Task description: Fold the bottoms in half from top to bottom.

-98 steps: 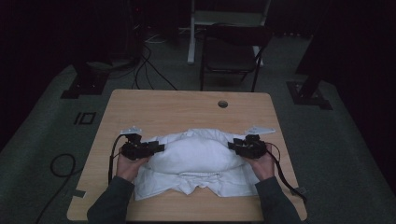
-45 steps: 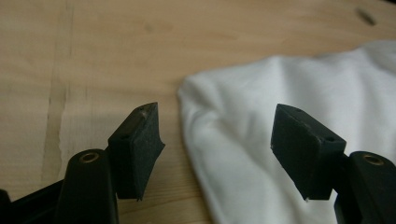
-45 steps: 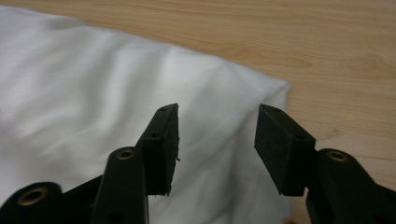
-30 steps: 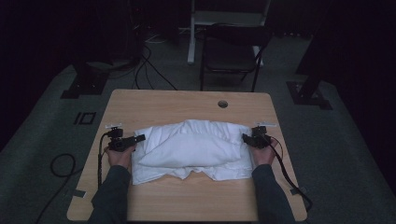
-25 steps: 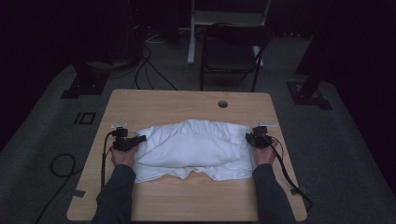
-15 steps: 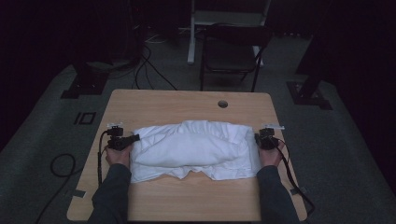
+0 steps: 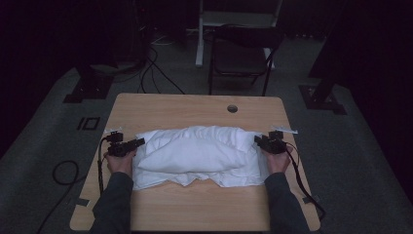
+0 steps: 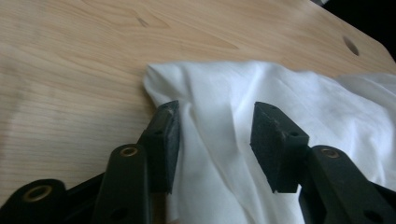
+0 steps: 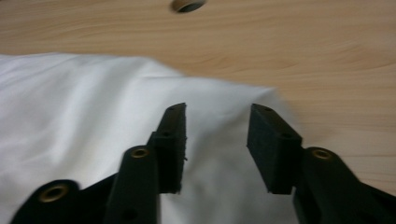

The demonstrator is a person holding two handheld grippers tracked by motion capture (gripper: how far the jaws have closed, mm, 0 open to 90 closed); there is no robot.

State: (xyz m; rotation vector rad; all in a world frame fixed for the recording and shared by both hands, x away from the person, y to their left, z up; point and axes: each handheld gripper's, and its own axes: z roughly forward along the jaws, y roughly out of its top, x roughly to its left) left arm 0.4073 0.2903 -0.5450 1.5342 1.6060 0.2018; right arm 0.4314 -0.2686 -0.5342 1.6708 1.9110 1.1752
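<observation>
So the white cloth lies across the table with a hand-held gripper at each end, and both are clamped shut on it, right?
Not quite. The white cloth does lie across the table with a hand-held gripper at each end, but both are open: the gripper views show the left and right jaws apart over the fabric, having just opened.

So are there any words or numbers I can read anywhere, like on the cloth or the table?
None: no words, numbers or labels can be read on the white cloth, the table or either gripper.
</observation>
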